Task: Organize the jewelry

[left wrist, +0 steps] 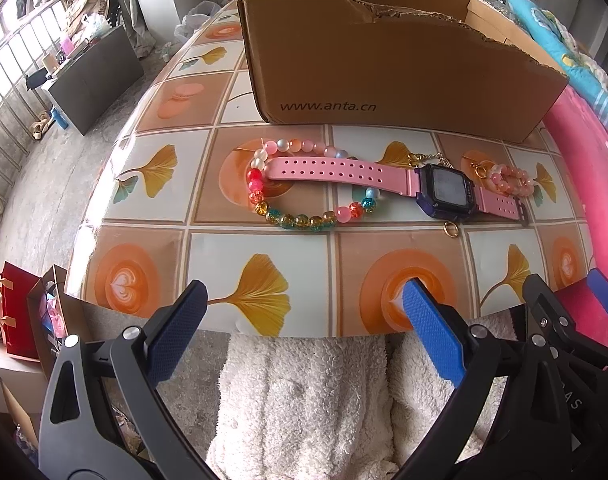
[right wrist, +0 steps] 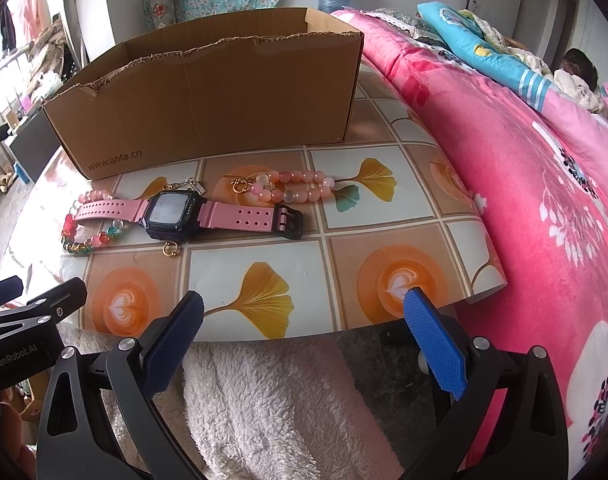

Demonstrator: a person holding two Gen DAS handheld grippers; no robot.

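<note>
We judge this the opening step: both hand-held grippers, left and right, hover at the near table edge, jaws spread, holding nothing. Ahead lie the pink watch, colourful bracelet and pink bracelet, before the cardboard box; next, reach forward and close on one piece

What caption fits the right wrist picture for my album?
Open tongs wait before a pink watch, bead bracelets and a cardboard box.
</note>
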